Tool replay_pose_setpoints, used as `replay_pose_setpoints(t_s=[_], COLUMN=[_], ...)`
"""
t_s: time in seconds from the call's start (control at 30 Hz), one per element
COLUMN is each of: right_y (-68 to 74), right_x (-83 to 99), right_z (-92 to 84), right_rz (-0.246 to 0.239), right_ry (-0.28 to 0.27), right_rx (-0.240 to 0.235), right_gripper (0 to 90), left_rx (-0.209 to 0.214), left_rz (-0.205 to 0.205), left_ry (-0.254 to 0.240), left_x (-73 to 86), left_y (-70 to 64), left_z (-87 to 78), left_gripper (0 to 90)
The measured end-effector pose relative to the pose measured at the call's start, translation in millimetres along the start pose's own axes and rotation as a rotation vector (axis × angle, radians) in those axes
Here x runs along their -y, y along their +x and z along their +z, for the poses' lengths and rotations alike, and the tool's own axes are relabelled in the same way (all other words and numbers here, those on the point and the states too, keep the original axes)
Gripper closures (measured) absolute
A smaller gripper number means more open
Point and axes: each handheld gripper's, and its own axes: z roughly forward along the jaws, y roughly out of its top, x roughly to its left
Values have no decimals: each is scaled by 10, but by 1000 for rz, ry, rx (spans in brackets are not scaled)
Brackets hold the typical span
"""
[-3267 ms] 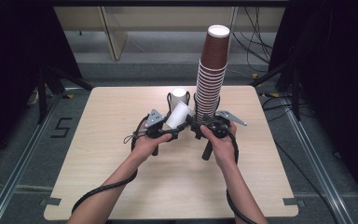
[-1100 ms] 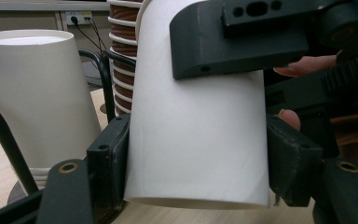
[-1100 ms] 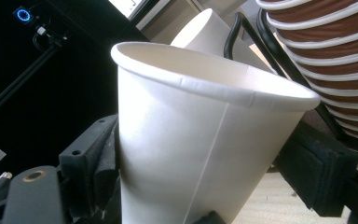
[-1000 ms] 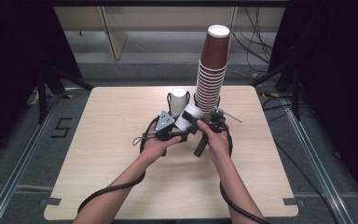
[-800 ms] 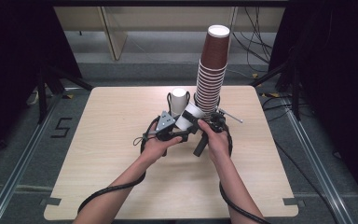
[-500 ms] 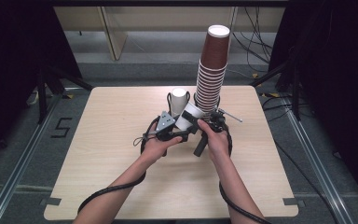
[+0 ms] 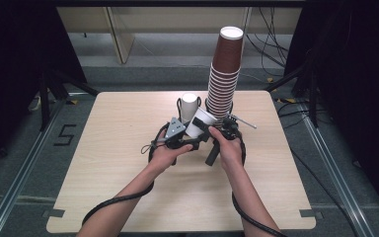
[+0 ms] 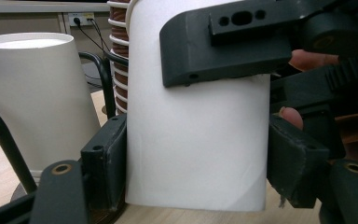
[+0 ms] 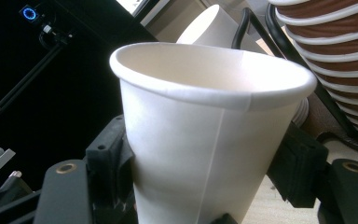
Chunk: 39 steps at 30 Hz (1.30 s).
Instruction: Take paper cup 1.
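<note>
A white paper cup [image 7: 199,123] is held tilted just above the table between both grippers. My left gripper [image 7: 191,142] has the cup's lower body [image 8: 196,140] between its pads. These jaws have just been opening a little, but both pads still lie against the sides. My right gripper [image 7: 206,132] has just been closing and is now shut on the same cup [image 9: 200,140] below its rim. One of its jaws crosses the cup's upper part in the left gripper view.
A tall stack of brown cups [image 7: 224,74] stands right behind the hands in a black wire holder. A second white cup [image 7: 189,102] stands to its left. The wooden table [image 7: 103,148] is bare to the left, right and front.
Earlier the left gripper held the cup away from the right one. Since then the hands have come together, with the right gripper around the cup. Over the last second nothing visibly moves.
</note>
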Motion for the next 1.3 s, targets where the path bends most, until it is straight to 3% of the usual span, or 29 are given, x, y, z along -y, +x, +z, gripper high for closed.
replay_pose_setpoints(t_s=[0.03, 0.07, 0.3, 0.4, 0.43, 0.57, 0.8, 0.9, 0.97, 1.0, 1.1, 1.17, 1.27, 1.3], right_y=[17, 5, 17, 26, 48, 14, 34, 49, 51, 62, 71, 88, 89, 81], right_x=[2, -2, -5, -14, -17, -44, -77, -95, -101, -92, -52, -9, 30, 37], right_z=[-4, -3, 1, -7, -15, -14, -67, -100, -127, -144, -172, -197, -210, -212], right_rz=[20, -7, -42, -59, -30, -105, -141, -192, -269, -282, -370, -411, -467, -505], right_ry=[5, 2, -5, -8, -4, -22, -41, -45, -49, -43, -39, -25, -27, -29], right_rx=[-3, 2, 12, 30, 26, 33, 41, 63, 79, 68, 90, 104, 107, 109], right_gripper=[330, 334, 346, 346, 346, 347, 347, 348, 347, 347, 347, 347, 347, 346], left_rx=[2, 3, 4, 14, 16, 10, 19, 25, 23, 21, 15, 2, 0, 1], left_rz=[7, 7, 22, 25, 32, 48, 61, 55, 37, 35, 0, 4, -20, -33], left_ry=[1, 3, 25, 48, 56, 79, 112, 116, 108, 105, 88, 91, 81, 82], left_x=[-4, -6, -23, -29, -29, -31, -9, 11, 14, 12, -1, -13, -17, -17], left_y=[5, 7, 13, 13, 10, 15, 35, 67, 112, 130, 202, 235, 283, 291], left_z=[0, -1, -7, -19, -24, -50, -186, -298, -409, -446, -594, -671, -765, -793], left_gripper=[289, 286, 270, 207, 180, 133, 105, 105, 104, 105, 107, 108, 109, 109])
